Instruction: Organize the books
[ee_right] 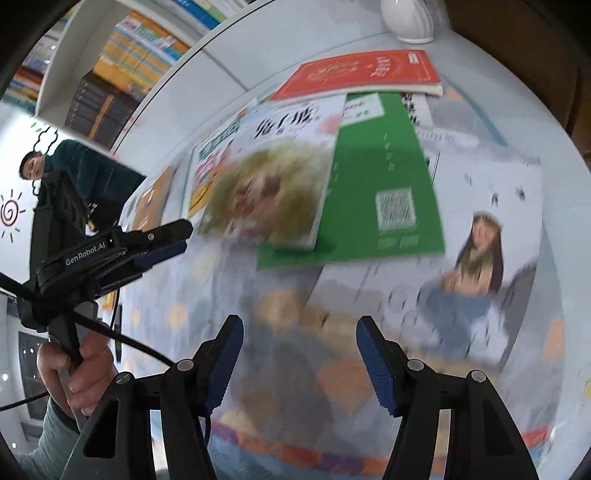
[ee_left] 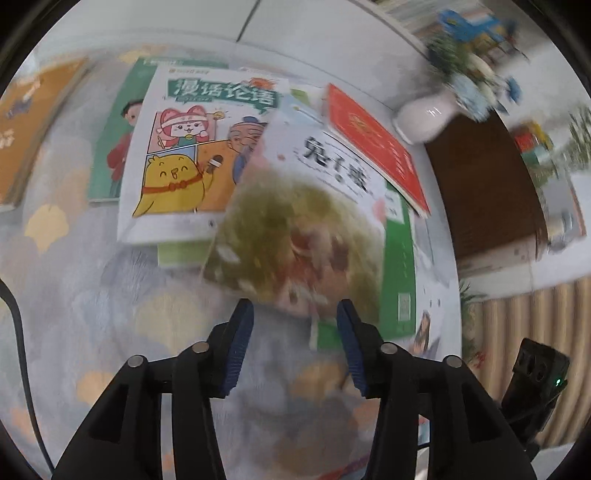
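1. Books overlap on the patterned table (ee_left: 66, 295); picture book (ee_left: 295, 229) lies atop green book (ee_right: 380, 192), beside red book (ee_right: 362, 72).
2. Left gripper (ee_left: 295, 343), right gripper (ee_right: 299, 358): fingers apart, empty.

Right wrist view: books overlapping on a patterned tabletop, both grippers empty.

Right gripper (ee_right: 299, 354) at 6 o'clock, jaws apart, nothing between them. Left gripper (ee_right: 162, 240) at 9 o'clock, seen side-on, jaw state unclear. Blurred picture book (ee_right: 273, 177) overlaps the green book (ee_right: 384, 192); red book (ee_right: 362, 74) at 12 o'clock, white vase (ee_right: 406, 18) beyond it.
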The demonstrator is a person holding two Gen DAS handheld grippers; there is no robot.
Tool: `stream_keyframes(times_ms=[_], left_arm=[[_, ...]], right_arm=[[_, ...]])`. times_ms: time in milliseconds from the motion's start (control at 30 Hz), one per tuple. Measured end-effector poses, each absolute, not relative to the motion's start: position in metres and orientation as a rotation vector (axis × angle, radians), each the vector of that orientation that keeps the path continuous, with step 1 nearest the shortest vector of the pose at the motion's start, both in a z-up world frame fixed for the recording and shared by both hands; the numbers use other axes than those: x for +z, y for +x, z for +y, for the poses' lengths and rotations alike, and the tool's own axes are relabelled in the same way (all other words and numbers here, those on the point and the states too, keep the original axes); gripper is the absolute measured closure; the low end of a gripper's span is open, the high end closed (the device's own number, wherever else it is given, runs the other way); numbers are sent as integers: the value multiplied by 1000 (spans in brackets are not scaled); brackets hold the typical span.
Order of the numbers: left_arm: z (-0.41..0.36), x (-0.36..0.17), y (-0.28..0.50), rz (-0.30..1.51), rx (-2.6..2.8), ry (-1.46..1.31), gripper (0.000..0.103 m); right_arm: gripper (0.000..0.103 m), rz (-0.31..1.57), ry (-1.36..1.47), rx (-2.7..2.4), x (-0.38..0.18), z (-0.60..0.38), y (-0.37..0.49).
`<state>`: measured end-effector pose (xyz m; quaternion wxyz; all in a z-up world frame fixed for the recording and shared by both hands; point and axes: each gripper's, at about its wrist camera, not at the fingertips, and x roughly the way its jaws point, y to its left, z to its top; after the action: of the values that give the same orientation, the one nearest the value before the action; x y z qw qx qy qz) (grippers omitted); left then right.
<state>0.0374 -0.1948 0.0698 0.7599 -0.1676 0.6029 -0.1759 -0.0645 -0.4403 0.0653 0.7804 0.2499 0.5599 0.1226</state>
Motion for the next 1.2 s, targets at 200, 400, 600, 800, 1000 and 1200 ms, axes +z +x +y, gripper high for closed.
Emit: stream_keyframes(times_ms=[200, 400, 600, 800, 1000, 1200], left_arm=[[-177, 52, 78, 1269, -243, -396, 59], [-188, 42, 69, 1274, -335, -354, 60], [-199, 29, 52, 1326, -434, -352, 60], [-195, 45, 29, 1292, -521, -363, 60], [-182, 62, 4, 1255, -539, -361, 60], [-144, 63, -19, 1241, -489, -391, 60]], right_arm=[[54, 1165, 327, 125, 71, -431, 1], [60, 1181, 253, 49, 53, -430, 32], [58, 1206, 281, 130, 41, -418, 30], [58, 1209, 253, 117, 41, -419, 20], [58, 1235, 278, 173, 41, -412, 8], [58, 1254, 246, 262, 43, -378, -13]])
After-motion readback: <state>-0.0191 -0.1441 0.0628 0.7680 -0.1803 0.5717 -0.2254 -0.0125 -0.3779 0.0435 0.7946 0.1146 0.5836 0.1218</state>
